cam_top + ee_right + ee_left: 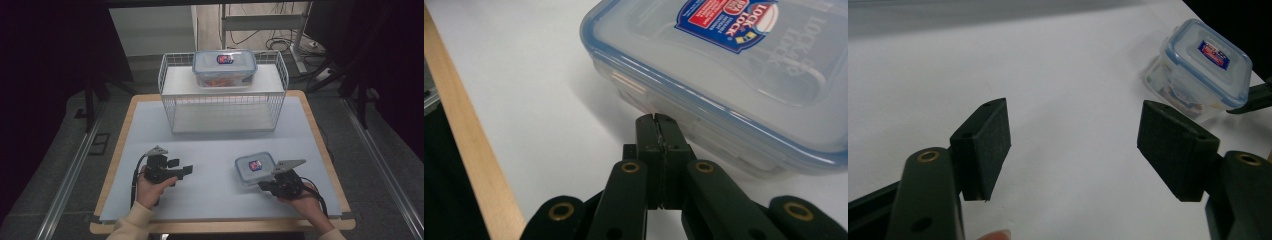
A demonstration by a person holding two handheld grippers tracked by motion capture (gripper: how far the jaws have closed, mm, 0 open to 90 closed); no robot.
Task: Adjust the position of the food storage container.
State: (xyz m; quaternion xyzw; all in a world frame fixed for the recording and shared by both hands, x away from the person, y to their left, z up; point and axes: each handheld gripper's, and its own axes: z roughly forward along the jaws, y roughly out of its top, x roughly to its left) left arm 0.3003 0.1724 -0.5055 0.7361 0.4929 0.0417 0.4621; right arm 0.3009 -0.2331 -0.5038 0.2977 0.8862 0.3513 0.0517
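Observation:
A small clear lock-lid box with a blue rim and a red-blue label [255, 167] [1205, 65] [734, 65] sits on the white mat at the front right. My right gripper [262, 185] [656, 120] is shut, its tips pressed together with nothing between them, touching the box's near side just under the lid rim. My left gripper [181, 167] [1075, 145] rests at the front left, open wide over bare mat and pointing toward the box, well apart from it.
A white wire rack [222, 107] stands at the back of the table with a larger lidded box holding orange contents [225, 67] on its top shelf. The mat [215, 145] lies between the rack and my grippers. The wooden table edge [471, 150] runs close by my right gripper.

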